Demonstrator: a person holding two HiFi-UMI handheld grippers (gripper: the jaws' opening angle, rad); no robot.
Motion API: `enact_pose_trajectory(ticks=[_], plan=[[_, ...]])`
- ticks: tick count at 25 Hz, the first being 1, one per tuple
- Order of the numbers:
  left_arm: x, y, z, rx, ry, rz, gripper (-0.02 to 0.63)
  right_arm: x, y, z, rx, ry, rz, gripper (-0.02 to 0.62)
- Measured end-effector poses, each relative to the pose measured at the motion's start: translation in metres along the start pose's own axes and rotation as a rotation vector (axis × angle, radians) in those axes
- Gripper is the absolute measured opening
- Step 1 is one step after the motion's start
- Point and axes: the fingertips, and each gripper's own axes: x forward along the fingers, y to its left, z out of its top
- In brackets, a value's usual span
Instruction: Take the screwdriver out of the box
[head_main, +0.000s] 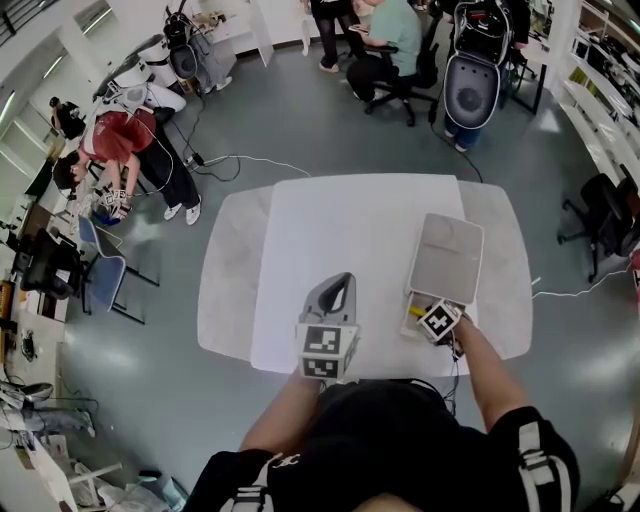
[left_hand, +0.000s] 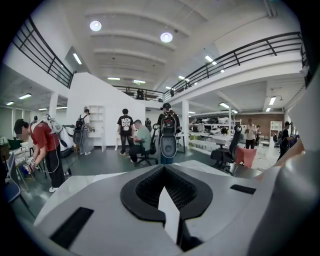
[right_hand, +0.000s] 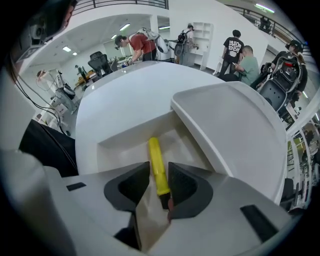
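A yellow-handled screwdriver (right_hand: 155, 152) lies in a white box (right_hand: 125, 137) whose lid (right_hand: 235, 125) is laid back. The box stands near the front right of the white table (head_main: 300, 250), lid (head_main: 446, 258) toward the far side. My right gripper (right_hand: 159, 168) points steeply down into the box. Its jaws stand apart on either side of the handle, whose dark lower end sits near the right pad (right_hand: 182, 185). In the head view that gripper (head_main: 434, 314) covers most of the box's inside. My left gripper (head_main: 344, 279) hovers over the table's front middle, shut and empty (left_hand: 164, 169).
The table's near edge runs just under both hands. Beyond the far side a seated person (head_main: 385, 45) and an office chair (head_main: 470, 90) stand on the grey floor. A person in red (head_main: 125, 140) bends over at the left. Another chair (head_main: 605, 210) is at the right.
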Motion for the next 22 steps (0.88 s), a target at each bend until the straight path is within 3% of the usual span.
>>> enact_pose_trajectory(ticks=[2,6,11,17,22], plan=[[0.002,-0.001,0.002,0.001,-0.004,-0.003,0.012,-0.002,-0.004,-0.006,-0.008,0.036,-0.024,0.101],[0.003,-0.004,0.004,0.005,-0.010,-0.010,0.012,0.005,0.017,0.012,-0.015,-0.072,0.066,0.069],[0.004,-0.003,0.009,0.005,-0.018,-0.019,0.012,-0.005,0.018,0.022,0.015,-0.116,0.075,0.067],[0.006,-0.008,0.004,-0.003,-0.019,-0.038,0.013,-0.032,0.006,0.029,0.000,-0.175,0.004,0.067],[0.008,-0.016,0.007,0.003,-0.026,-0.064,0.013,-0.072,0.006,0.052,0.000,-0.303,-0.034,0.067]])
